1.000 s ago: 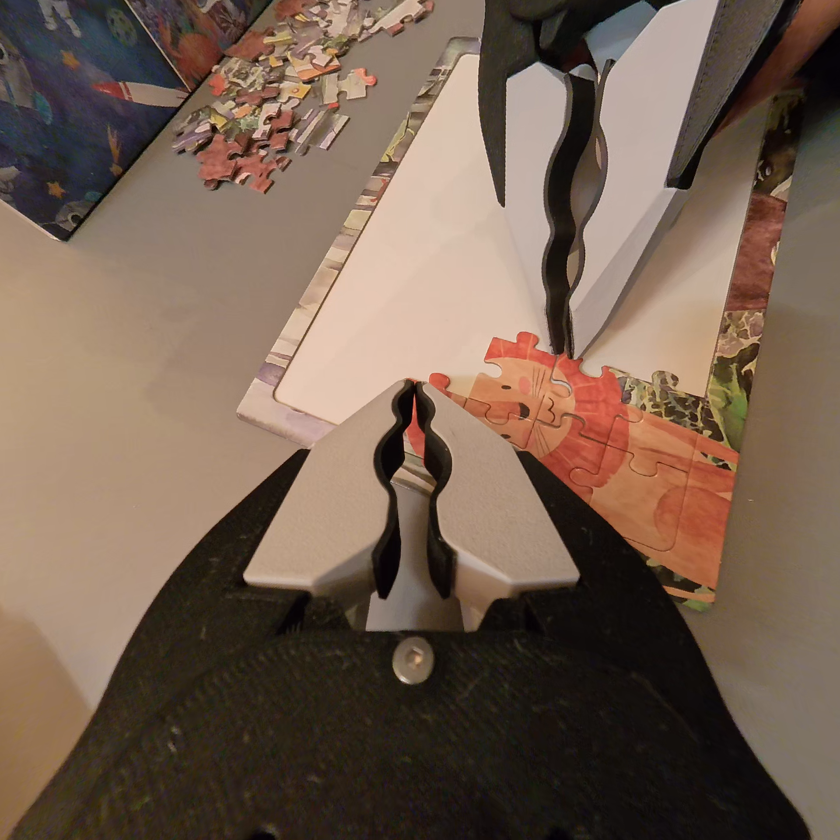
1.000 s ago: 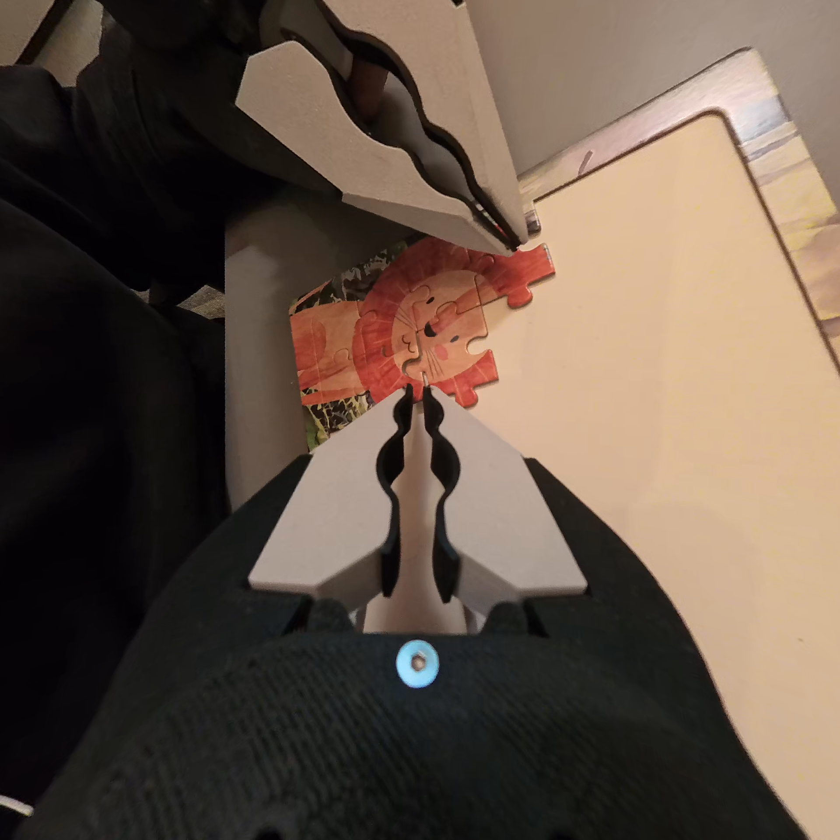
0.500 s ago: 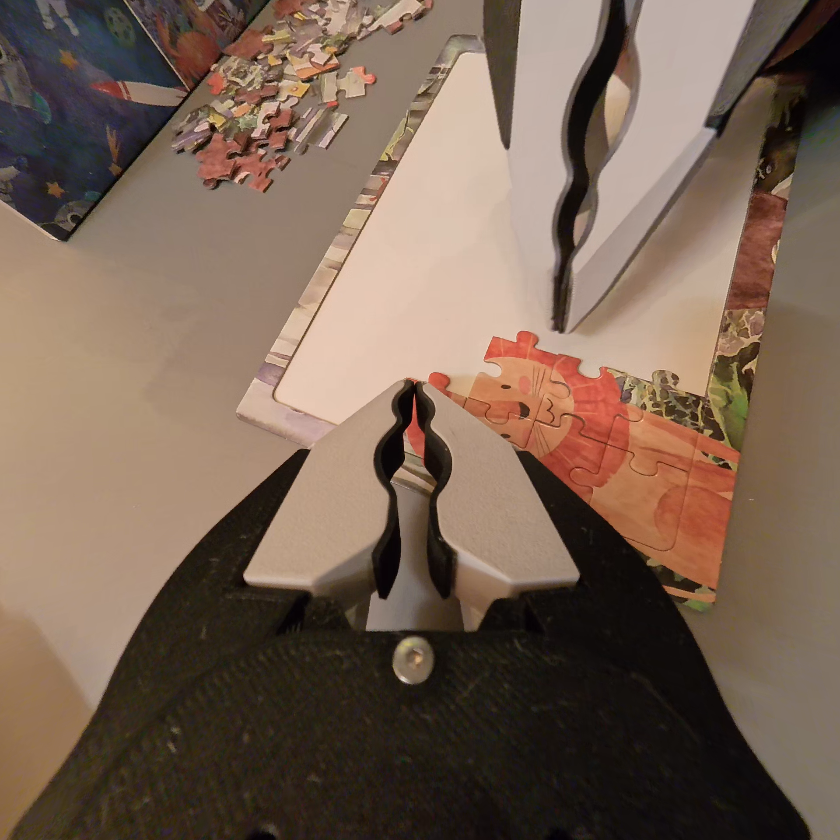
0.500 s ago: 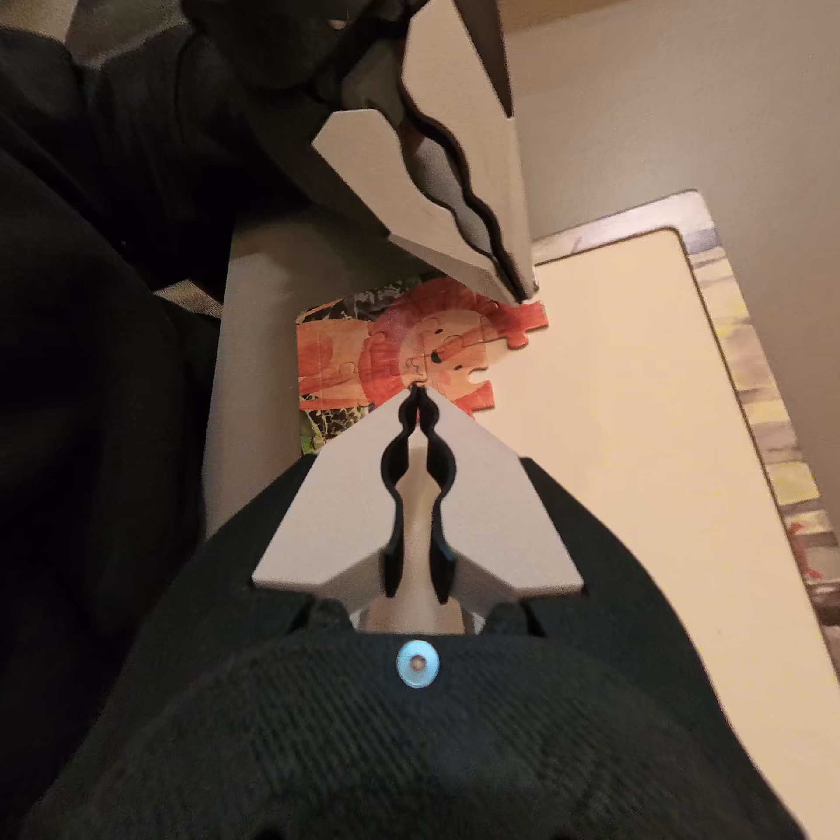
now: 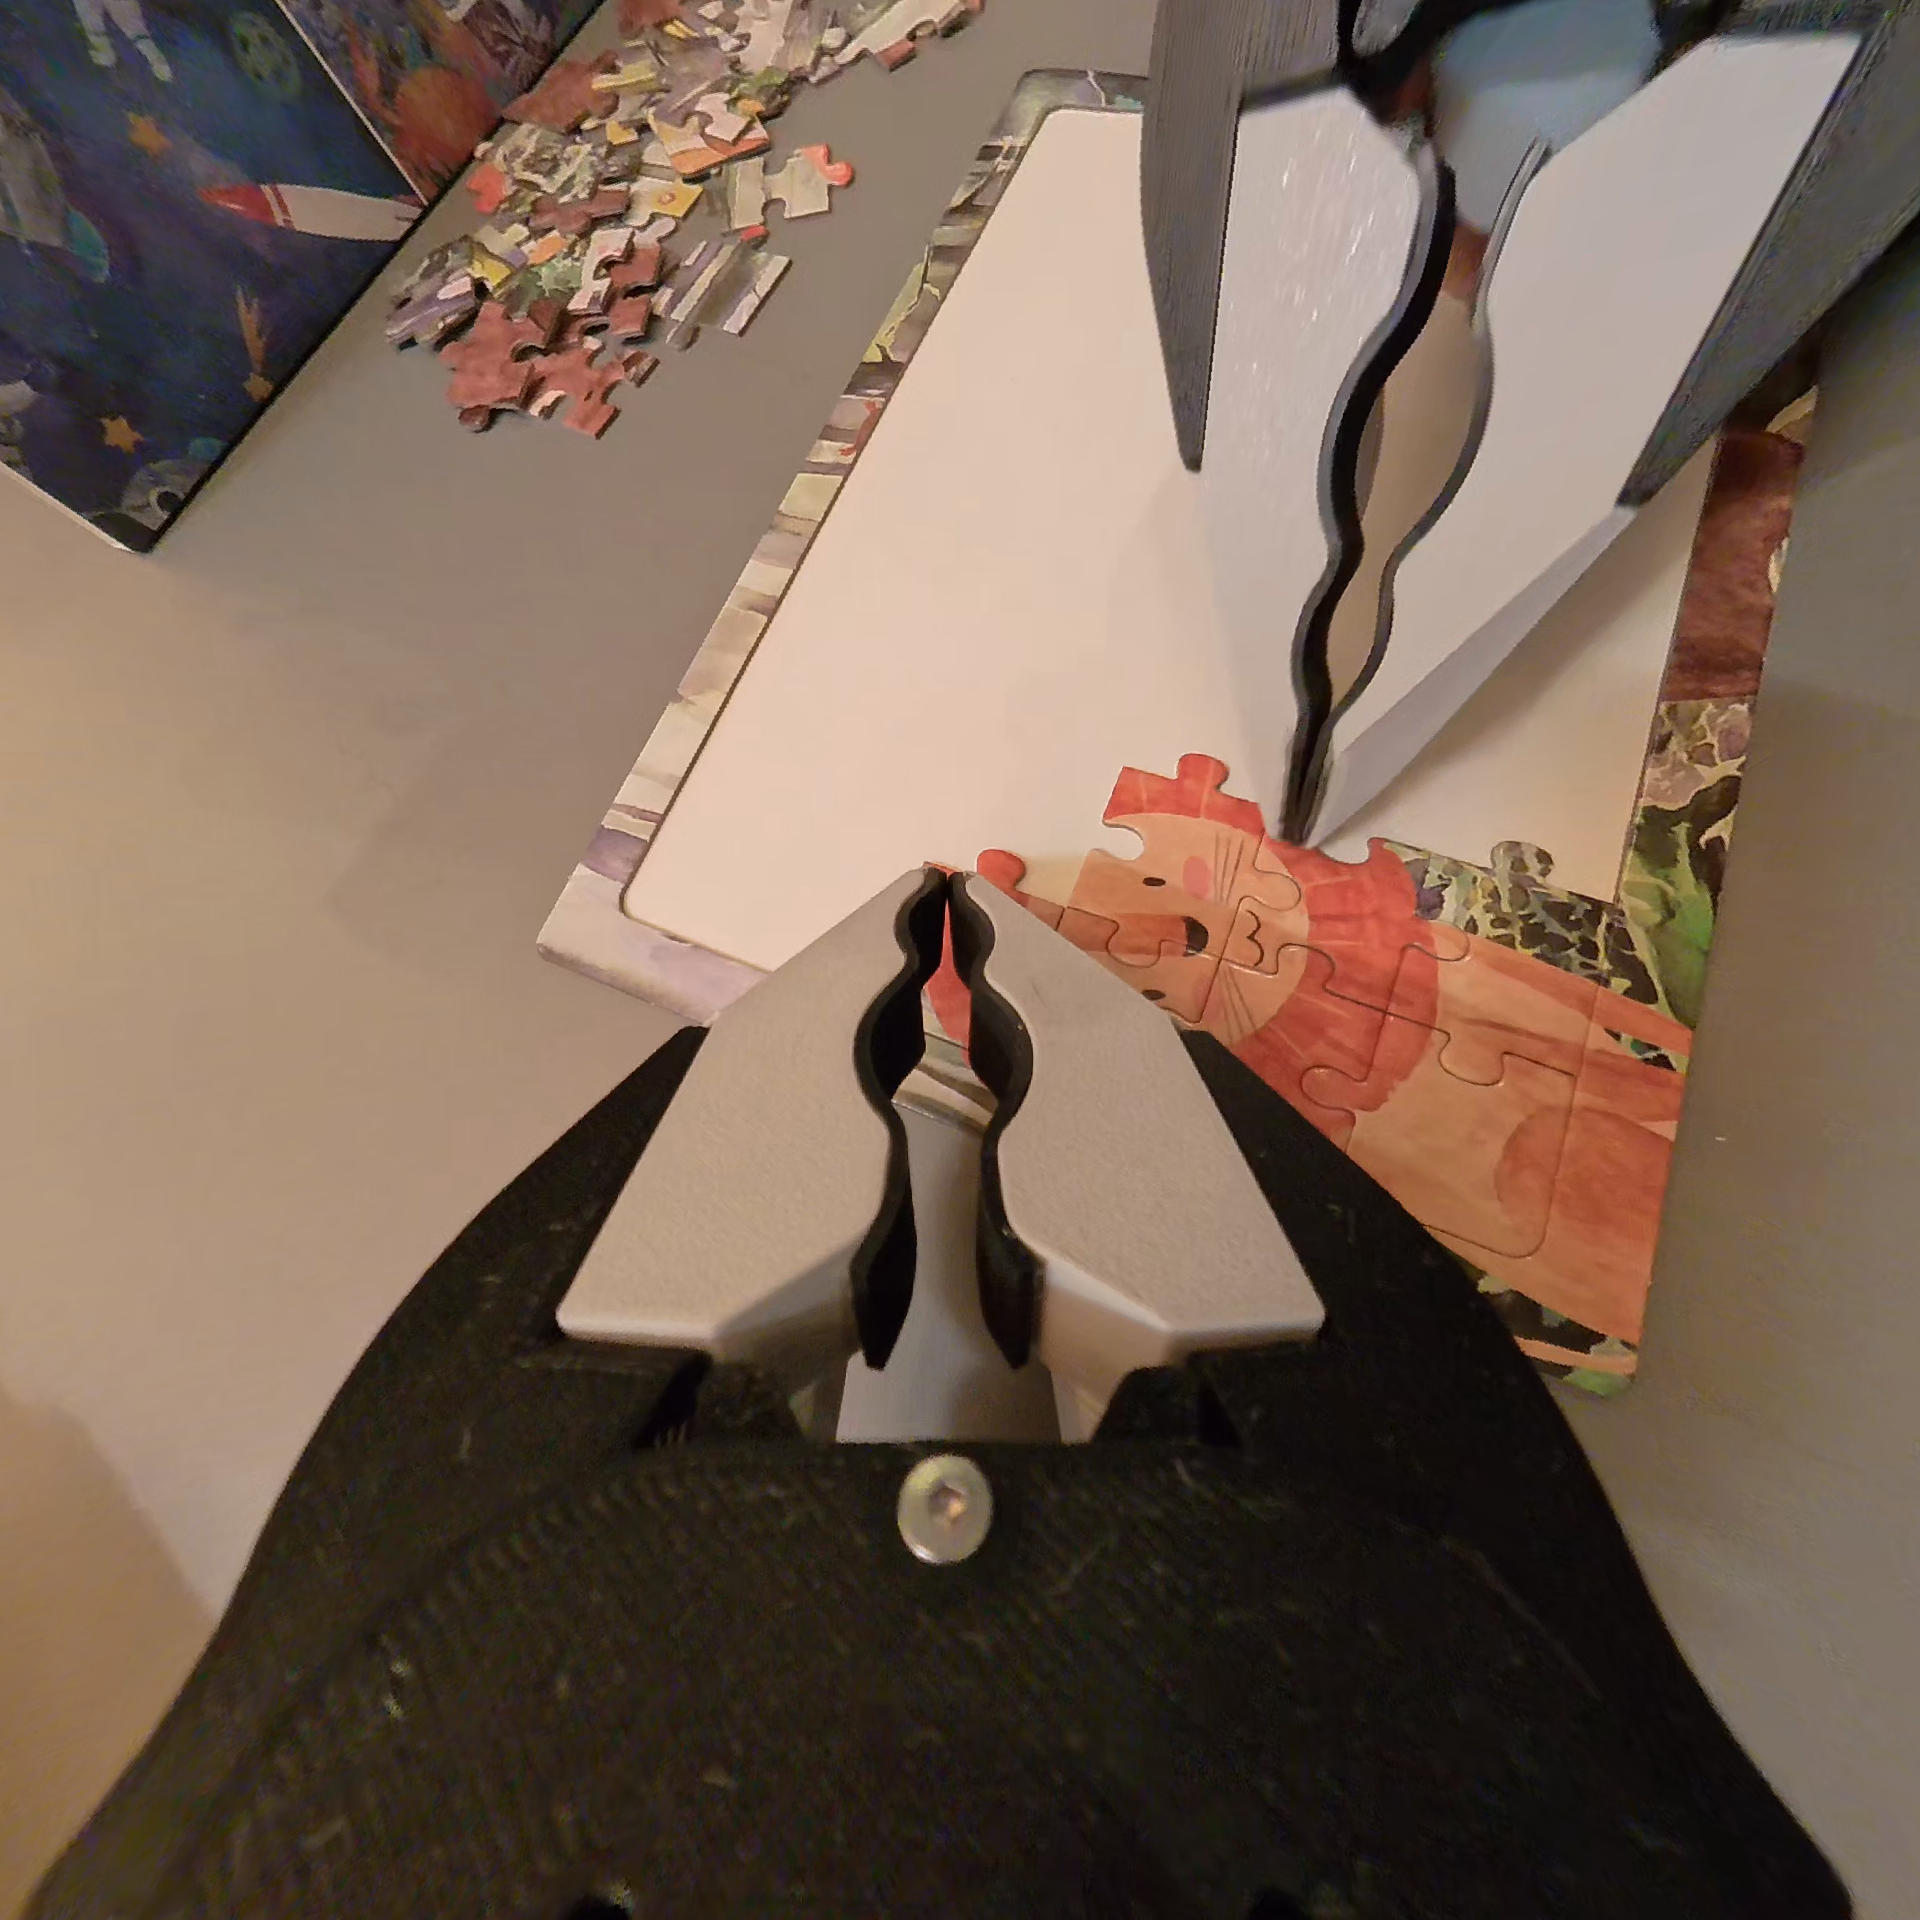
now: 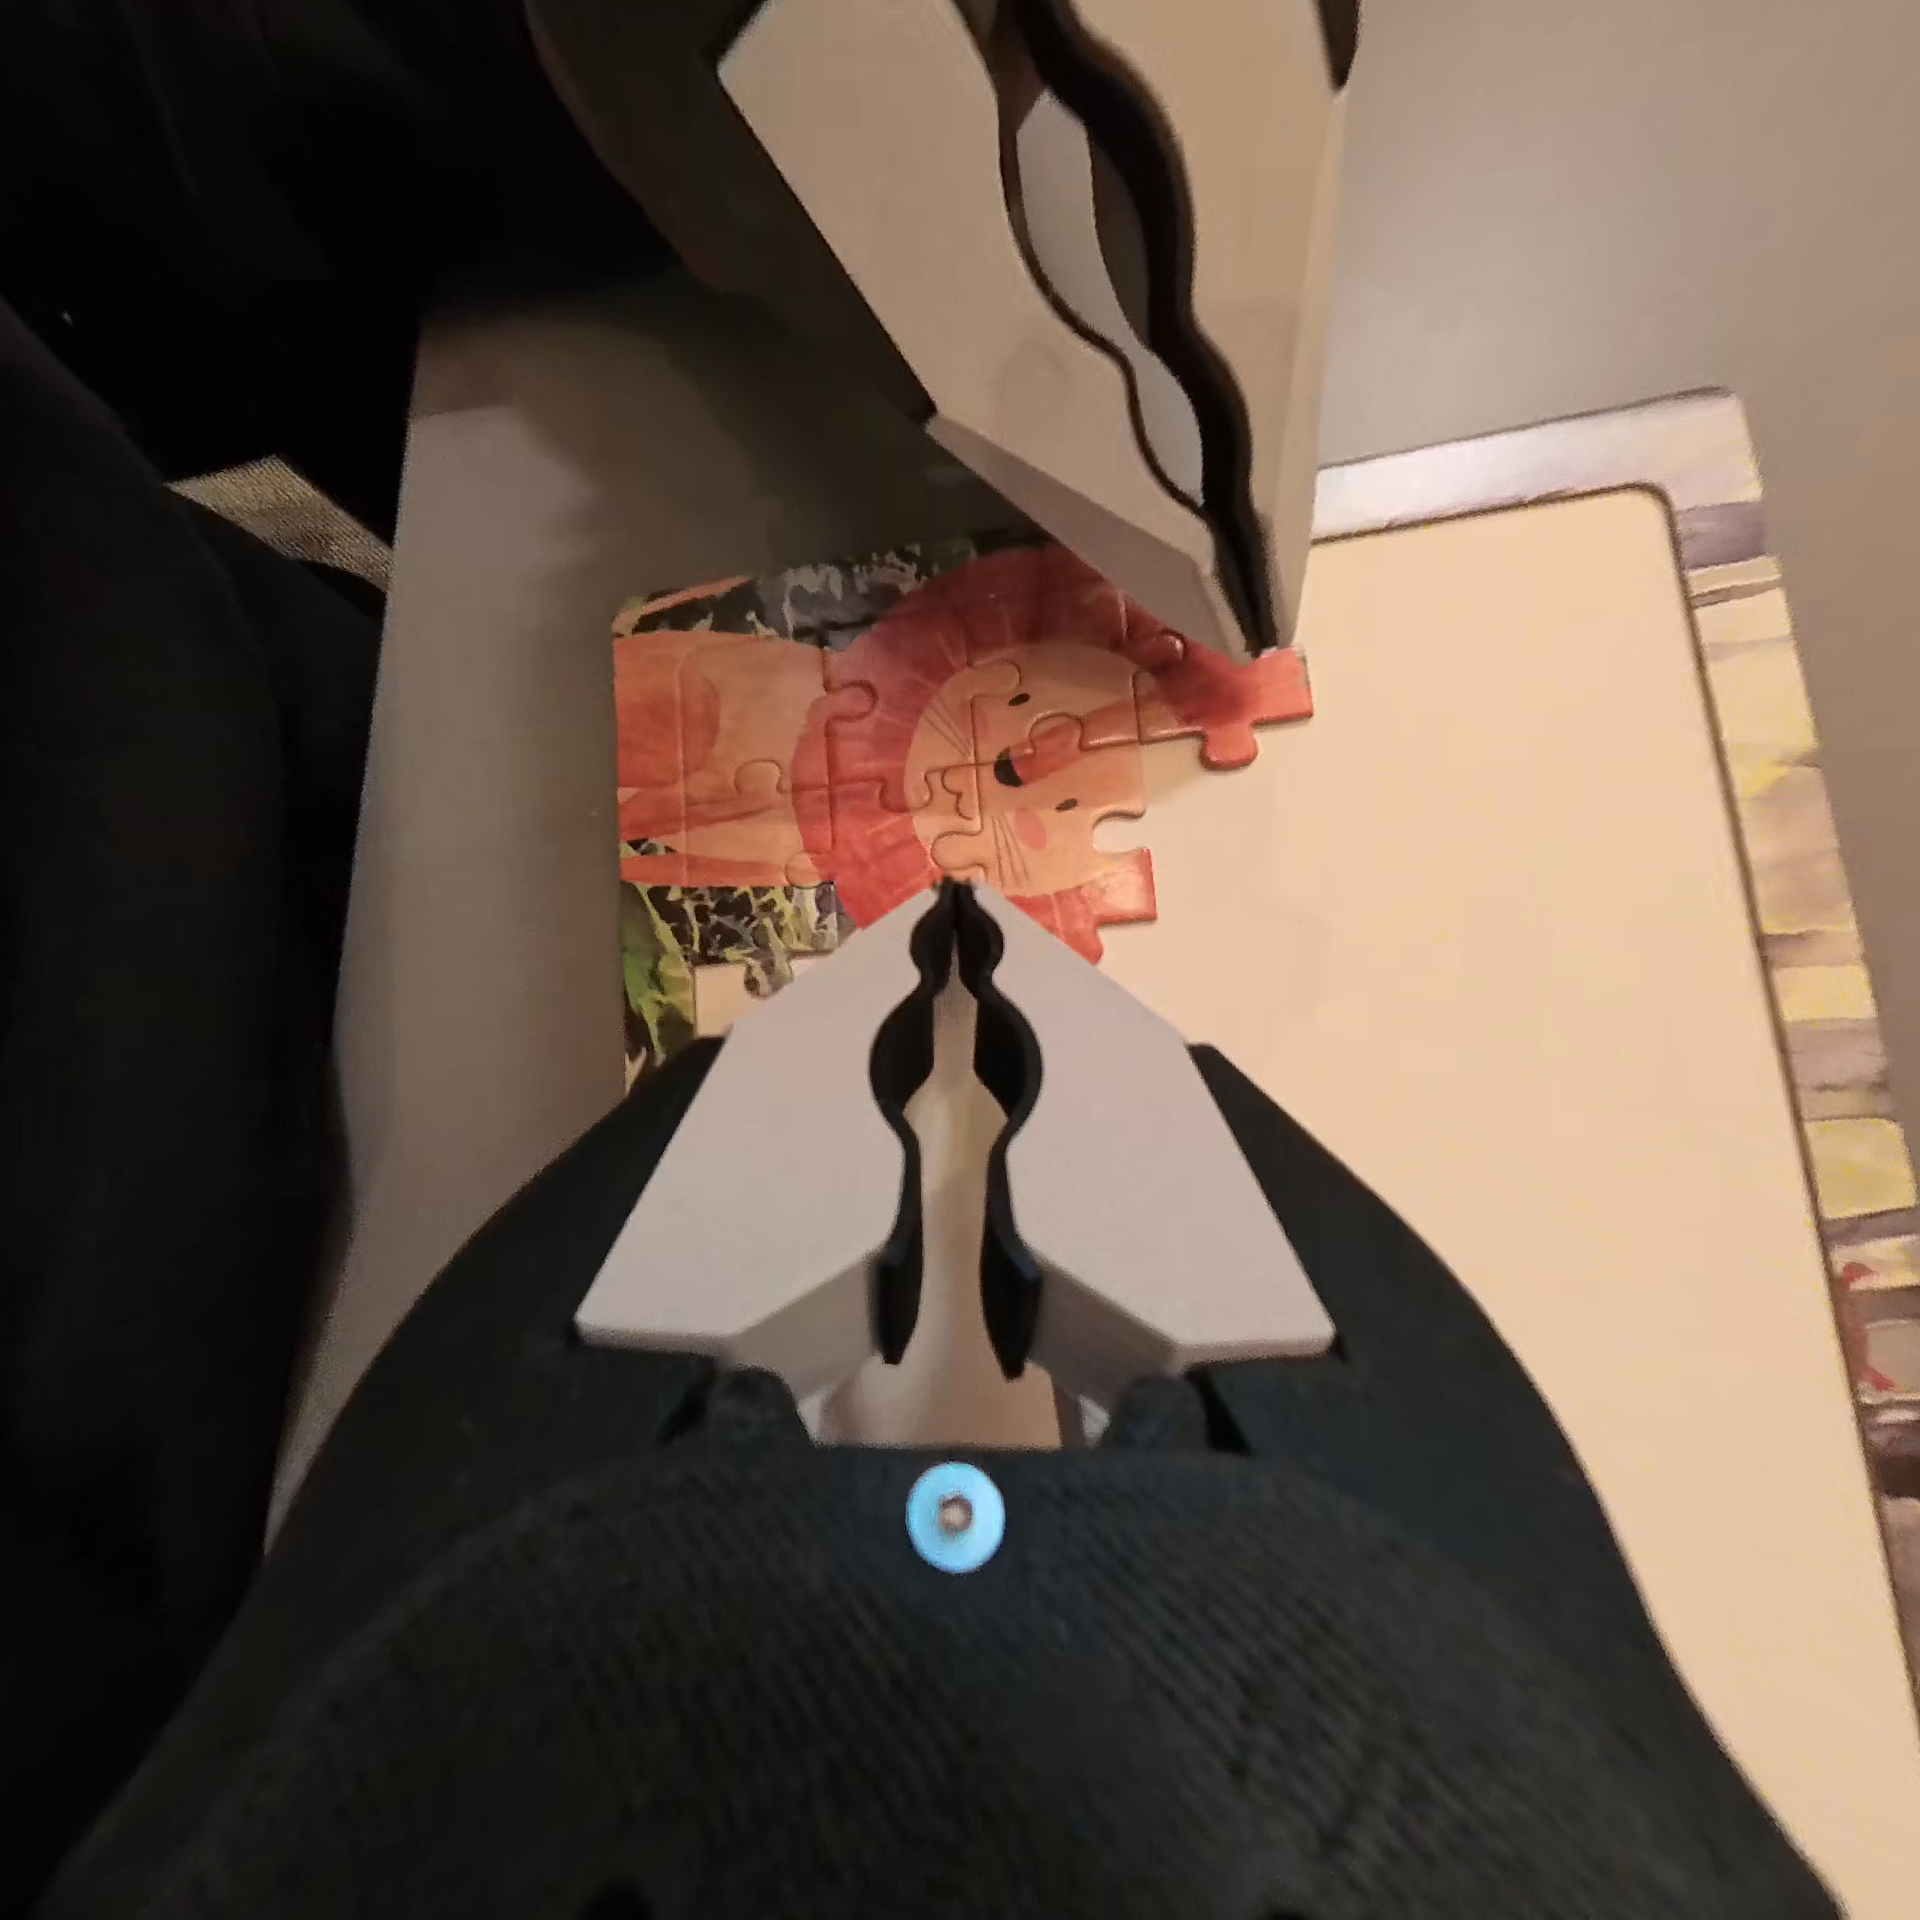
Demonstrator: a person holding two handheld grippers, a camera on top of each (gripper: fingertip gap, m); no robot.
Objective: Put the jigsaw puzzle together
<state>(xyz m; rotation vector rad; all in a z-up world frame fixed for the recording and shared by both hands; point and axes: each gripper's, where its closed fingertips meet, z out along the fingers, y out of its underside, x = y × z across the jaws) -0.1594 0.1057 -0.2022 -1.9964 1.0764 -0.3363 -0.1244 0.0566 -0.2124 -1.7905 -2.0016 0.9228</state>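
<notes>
A puzzle tray [image 5: 987, 571] with a white base and a painted border lies on the grey table. An assembled lion section [image 5: 1455, 1039] fills its near right corner. My left gripper [image 5: 948, 878] is shut and empty, with its tips at the red mane piece on the section's left end. My right gripper [image 5: 1304, 826] comes down from above, shut and empty, with its tips touching the section's top edge by the lion's head. In the right wrist view my right gripper [image 6: 956, 888] sits at the lion section [image 6: 883, 748], and the left gripper [image 6: 1252, 644] touches the red end piece [image 6: 1247, 696].
A heap of loose puzzle pieces [image 5: 613, 239] lies on the table left of the tray. A dark blue puzzle box [image 5: 125, 260] stands at the far left. The tray's bare base [image 6: 1455, 935] stretches beyond the lion. A person's dark clothing [image 6: 156, 935] borders the table edge. One gripper's finger ends stand about 6 cm off the other's.
My right gripper lifted off the lion section, then came back down onto its top edge, staying shut. My left gripper has stayed in place, shut.
</notes>
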